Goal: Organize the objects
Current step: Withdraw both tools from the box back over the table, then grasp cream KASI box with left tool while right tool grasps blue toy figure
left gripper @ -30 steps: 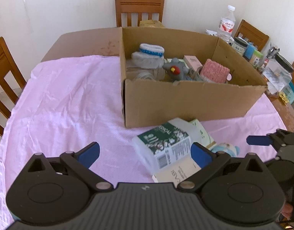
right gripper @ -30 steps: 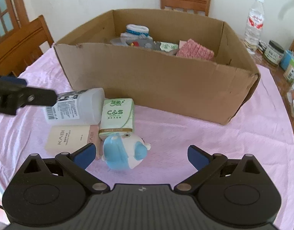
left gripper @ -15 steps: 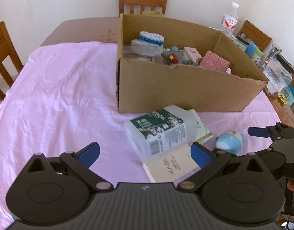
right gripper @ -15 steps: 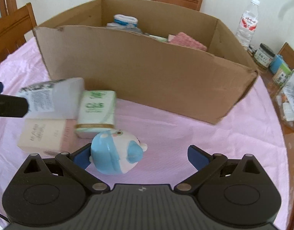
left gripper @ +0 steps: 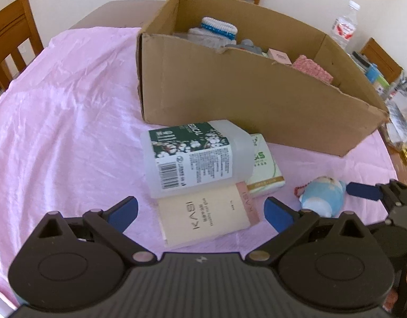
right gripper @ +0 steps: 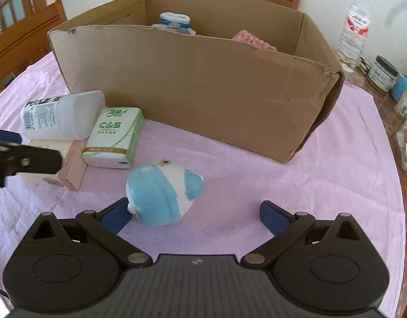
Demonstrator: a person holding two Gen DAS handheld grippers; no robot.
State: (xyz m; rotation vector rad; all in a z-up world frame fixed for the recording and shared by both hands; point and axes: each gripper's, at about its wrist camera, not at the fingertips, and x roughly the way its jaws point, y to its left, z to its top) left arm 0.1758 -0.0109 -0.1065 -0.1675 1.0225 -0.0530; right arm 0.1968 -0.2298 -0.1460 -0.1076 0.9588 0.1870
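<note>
Tongs have both dropped closer over the last second, left tongs (left gripper: 199, 210) gaping empty over the KASI box (left gripper: 207, 214), right tongs (right gripper: 194, 213) equally wide around the blue toy (right gripper: 162, 192) before the cardboard box (right gripper: 193, 87), pickups imminent.

The bench (left gripper: 118, 10) is brown and mostly covered by a pink cloth (left gripper: 71, 111). On the cloth stand a cardboard box (right gripper: 203, 84) and, just in front of it, a lying plastic bottle (left gripper: 193, 156), a tissue pack (right gripper: 114, 137), a flat beige box (left gripper: 206, 217) and a blue-white toy (right gripper: 161, 193). On the bare bench at the right stand a water bottle (right gripper: 354, 26) and jars (right gripper: 383, 73).
</note>
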